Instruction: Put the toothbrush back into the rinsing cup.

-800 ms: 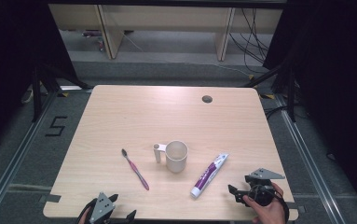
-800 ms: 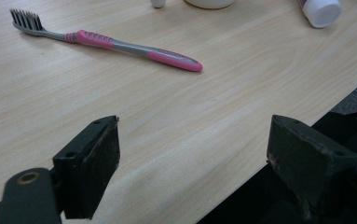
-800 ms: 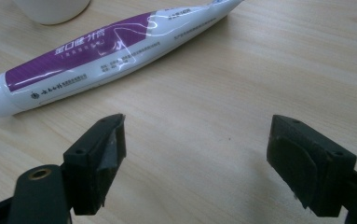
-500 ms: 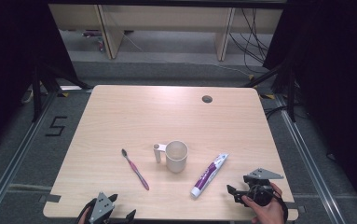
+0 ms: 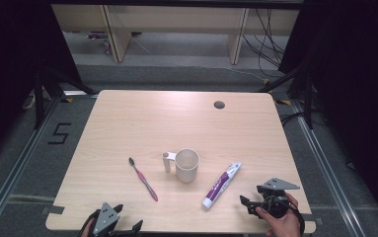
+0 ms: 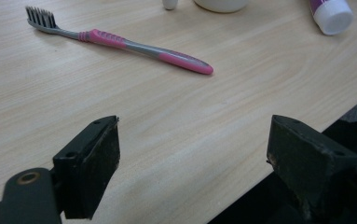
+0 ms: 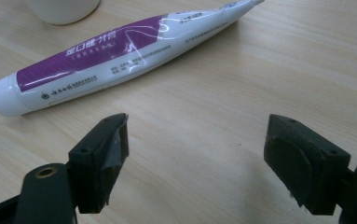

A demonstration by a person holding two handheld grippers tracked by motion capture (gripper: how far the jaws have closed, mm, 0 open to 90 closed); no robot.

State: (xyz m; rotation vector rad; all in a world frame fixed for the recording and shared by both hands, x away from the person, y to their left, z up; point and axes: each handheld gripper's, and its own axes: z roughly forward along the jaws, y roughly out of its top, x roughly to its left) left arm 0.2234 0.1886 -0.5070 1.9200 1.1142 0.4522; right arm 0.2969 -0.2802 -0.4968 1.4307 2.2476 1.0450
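A pink and grey toothbrush [image 5: 143, 178] [image 6: 120, 44] lies on the wooden table [image 5: 176, 123], left of a white mug [image 5: 187, 165]. A white and purple toothpaste tube [image 5: 221, 184] [image 7: 120, 56] lies to the mug's right, cap toward the front edge. My left gripper [image 5: 127, 217] [image 6: 192, 154] sits at the table's front left edge, open and holding nothing, with the toothbrush ahead of it. My right gripper [image 5: 253, 195] [image 7: 195, 140], held in a hand, rests open near the front right, just right of the tube's cap end.
A small round cable hole [image 5: 219, 104] marks the table's far right. The mug's base [image 6: 220, 4] [image 7: 62, 9] shows at the top of both gripper views. Dark floor with rails and cables surrounds the table.
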